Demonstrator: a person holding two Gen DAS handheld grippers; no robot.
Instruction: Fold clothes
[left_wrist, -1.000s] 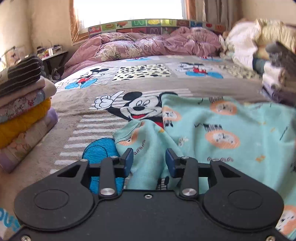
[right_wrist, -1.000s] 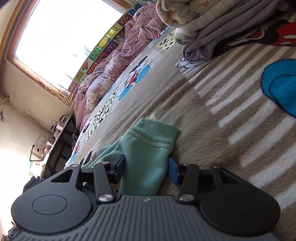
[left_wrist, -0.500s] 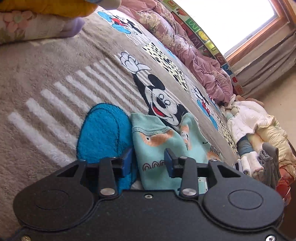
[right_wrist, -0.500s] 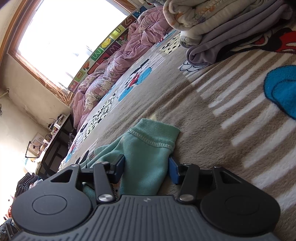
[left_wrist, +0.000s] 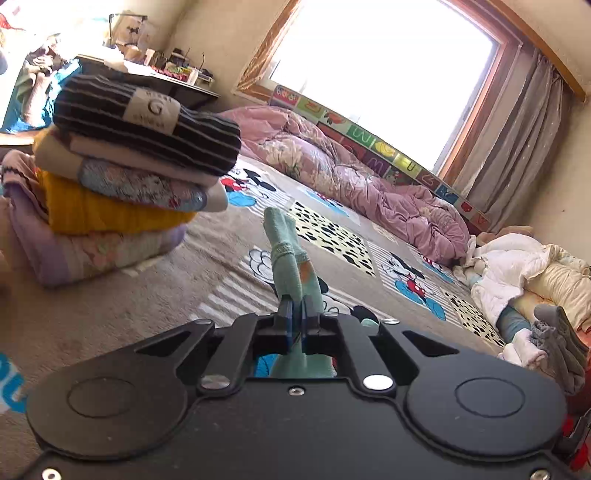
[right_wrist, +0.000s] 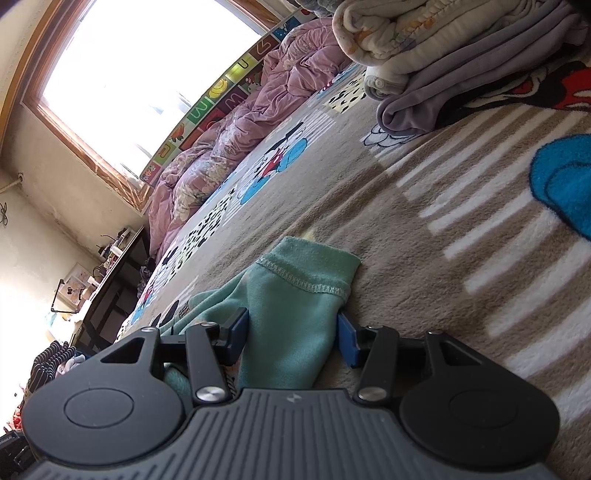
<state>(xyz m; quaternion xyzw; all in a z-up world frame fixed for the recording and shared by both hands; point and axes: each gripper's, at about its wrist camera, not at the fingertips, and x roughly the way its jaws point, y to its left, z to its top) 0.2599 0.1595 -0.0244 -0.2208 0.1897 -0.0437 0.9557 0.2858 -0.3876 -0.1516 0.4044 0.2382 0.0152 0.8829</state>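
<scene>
A teal children's garment with orange prints lies on the cartoon-mouse blanket (left_wrist: 155, 295). One cuffed end (left_wrist: 286, 254) stands up out of my left gripper (left_wrist: 294, 310), which is shut on it and lifted off the blanket. In the right wrist view, another teal cuff (right_wrist: 303, 273) lies flat on the blanket (right_wrist: 443, 206). My right gripper (right_wrist: 293, 328) is open, with one blue pad on each side of that cuff. The garment's body is mostly hidden behind the grippers.
A stack of folded clothes (left_wrist: 122, 177), topped by a striped dark piece, stands at the left. A pink duvet (left_wrist: 351, 181) runs under the window. Loose clothes (left_wrist: 517, 273) are heaped at the right. A lilac and cream folded pile (right_wrist: 443, 55) sits ahead of the right gripper.
My left gripper closed on the teal cuff, rolled and rose, pulling the cloth up off the blanket. The right gripper stayed around the other cuff.
</scene>
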